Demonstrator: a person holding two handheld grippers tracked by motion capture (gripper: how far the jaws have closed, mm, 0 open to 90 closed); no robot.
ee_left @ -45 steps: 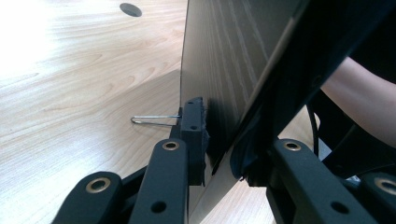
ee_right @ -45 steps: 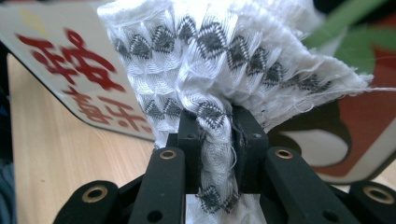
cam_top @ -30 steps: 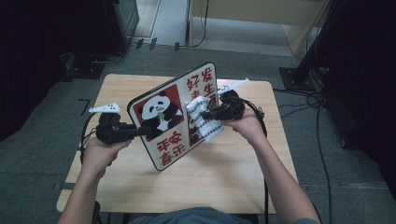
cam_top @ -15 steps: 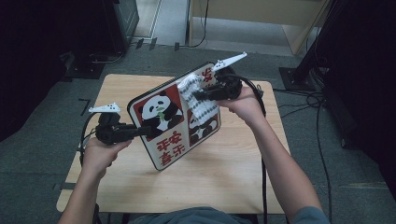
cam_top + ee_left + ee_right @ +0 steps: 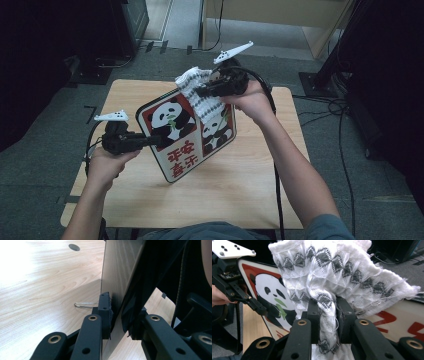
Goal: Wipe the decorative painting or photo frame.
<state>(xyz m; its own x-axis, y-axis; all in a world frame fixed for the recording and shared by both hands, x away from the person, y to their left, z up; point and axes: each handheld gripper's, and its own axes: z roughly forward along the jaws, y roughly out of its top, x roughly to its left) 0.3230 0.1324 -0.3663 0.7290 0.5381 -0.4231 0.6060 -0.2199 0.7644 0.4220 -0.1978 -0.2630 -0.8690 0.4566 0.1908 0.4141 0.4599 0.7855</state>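
Left hand-held gripper (image 5: 159, 141) clamps the panda board's (image 5: 187, 150) edge — right hand-held gripper (image 5: 327, 315) pinches the knitted cloth (image 5: 342, 272) against it.

In the high view the white patterned cloth (image 5: 202, 97) covers the far corner of the panda sign (image 5: 187, 132), so we cannot read the characters there. In the left gripper view we see the sign (image 5: 120, 270) edge-on, its top cut off. In the right gripper view the cloth (image 5: 332, 277) hides the sign's (image 5: 265, 296) middle and the right gripper (image 5: 327, 315) jaw tips.
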